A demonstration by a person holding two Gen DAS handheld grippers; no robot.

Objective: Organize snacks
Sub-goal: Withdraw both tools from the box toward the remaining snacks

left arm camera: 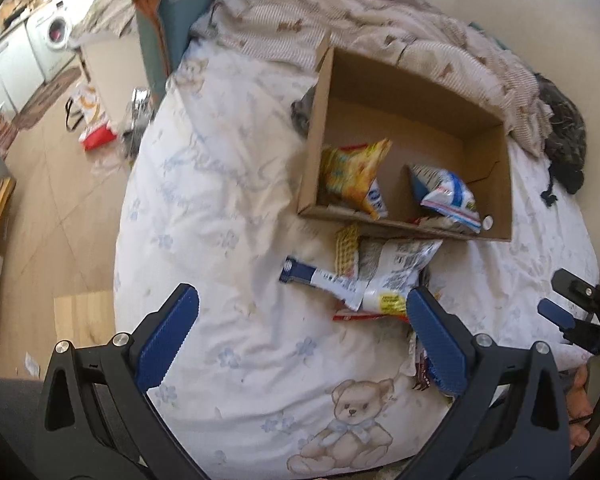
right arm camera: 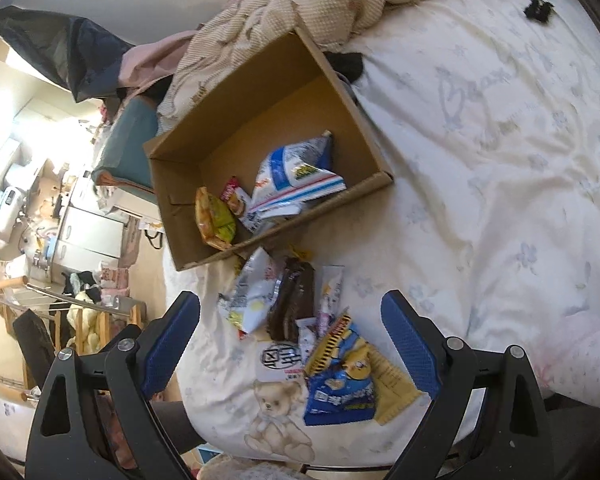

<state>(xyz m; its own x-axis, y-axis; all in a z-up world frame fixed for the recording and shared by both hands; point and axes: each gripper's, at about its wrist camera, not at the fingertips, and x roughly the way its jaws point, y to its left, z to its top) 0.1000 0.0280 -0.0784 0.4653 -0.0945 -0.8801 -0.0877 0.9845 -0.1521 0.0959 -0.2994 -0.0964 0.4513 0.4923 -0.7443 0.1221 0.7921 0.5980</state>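
An open cardboard box [left arm camera: 496,184] lies on the bed and also shows in the right wrist view [right arm camera: 260,92]. Inside it are a yellow snack bag [left arm camera: 354,174] and a blue and white bag [left arm camera: 446,194], also seen in the right wrist view as the yellow bag [right arm camera: 214,220] and the blue and white bag [right arm camera: 296,178]. Several loose snack packets [right arm camera: 296,320] lie on the sheet in front of the box, among them a silver bag [left arm camera: 392,272] and a blue packet [right arm camera: 340,384]. My left gripper [left arm camera: 302,308] is open and empty above the sheet. My right gripper [right arm camera: 290,312] is open and empty above the pile.
The bed sheet [left arm camera: 228,216] with teddy bear print covers the bed. A crumpled blanket [left arm camera: 400,36] lies behind the box. A dark cloth [left arm camera: 562,136] lies at the right. The floor [left arm camera: 60,208] with bags and clutter is to the left of the bed.
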